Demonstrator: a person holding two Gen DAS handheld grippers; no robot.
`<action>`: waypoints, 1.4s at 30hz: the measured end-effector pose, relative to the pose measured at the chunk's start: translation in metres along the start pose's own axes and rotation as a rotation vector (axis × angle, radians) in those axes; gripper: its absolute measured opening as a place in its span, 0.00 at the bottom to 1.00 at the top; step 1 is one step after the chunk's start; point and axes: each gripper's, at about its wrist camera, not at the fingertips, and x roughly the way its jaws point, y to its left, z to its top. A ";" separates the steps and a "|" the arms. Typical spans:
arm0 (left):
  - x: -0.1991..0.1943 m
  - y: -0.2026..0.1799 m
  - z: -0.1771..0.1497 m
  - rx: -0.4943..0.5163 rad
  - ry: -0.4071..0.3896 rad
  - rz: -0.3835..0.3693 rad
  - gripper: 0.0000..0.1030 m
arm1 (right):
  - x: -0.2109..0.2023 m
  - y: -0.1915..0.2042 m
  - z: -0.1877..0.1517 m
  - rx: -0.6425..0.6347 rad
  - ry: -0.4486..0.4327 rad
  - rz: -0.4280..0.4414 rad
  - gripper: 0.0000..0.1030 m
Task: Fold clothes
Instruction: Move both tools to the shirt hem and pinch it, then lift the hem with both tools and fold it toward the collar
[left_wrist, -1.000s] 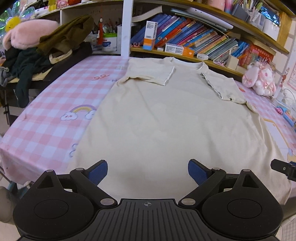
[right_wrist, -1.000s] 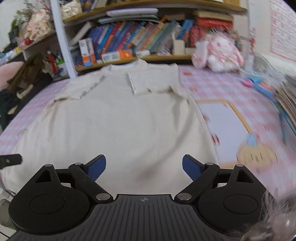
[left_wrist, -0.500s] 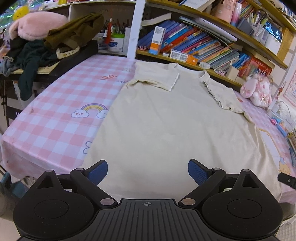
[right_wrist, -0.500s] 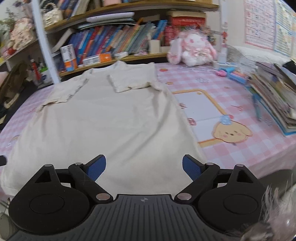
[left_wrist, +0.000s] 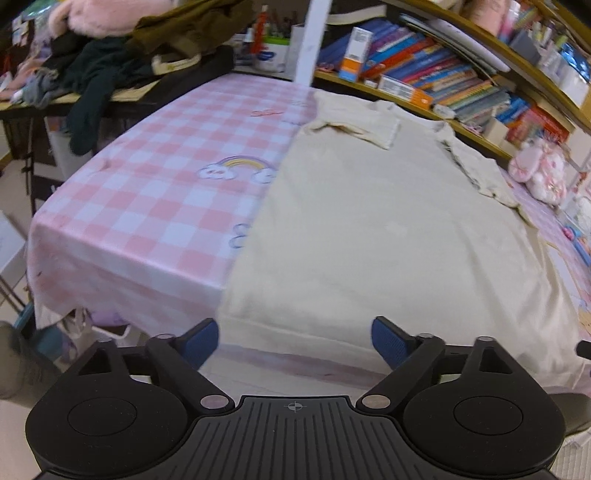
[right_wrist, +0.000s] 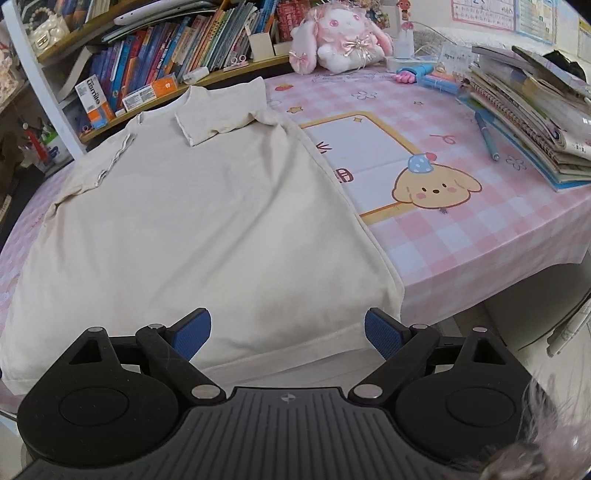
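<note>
A cream T-shirt (left_wrist: 388, 221) lies flat on the pink checked table, collar at the far end, both sleeves folded inward over the body. Its hem hangs at the near table edge. It also shows in the right wrist view (right_wrist: 207, 221). My left gripper (left_wrist: 294, 341) is open and empty, just off the near edge in front of the hem's left corner. My right gripper (right_wrist: 287, 334) is open and empty, over the hem near its right corner.
A pile of dark clothes (left_wrist: 110, 59) sits on a side surface at far left. Bookshelves (right_wrist: 177, 48) run behind the table. A pink plush rabbit (right_wrist: 340, 40) and stacked books (right_wrist: 535, 110) are on the table's right side, with a pen (right_wrist: 485, 134).
Both grippers have pulled back toward the near table edge and spread apart, the left one leftward and the right one rightward. The shirt has not moved.
</note>
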 end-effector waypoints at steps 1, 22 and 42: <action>0.001 0.005 0.000 -0.014 0.004 0.001 0.72 | 0.000 -0.002 0.000 0.009 0.000 0.000 0.88; 0.056 0.069 0.026 0.077 0.149 -0.286 0.55 | 0.026 -0.097 0.019 0.043 0.157 0.171 0.57; 0.054 0.078 0.033 0.022 0.203 -0.333 0.13 | 0.029 -0.121 0.033 0.078 0.265 0.386 0.07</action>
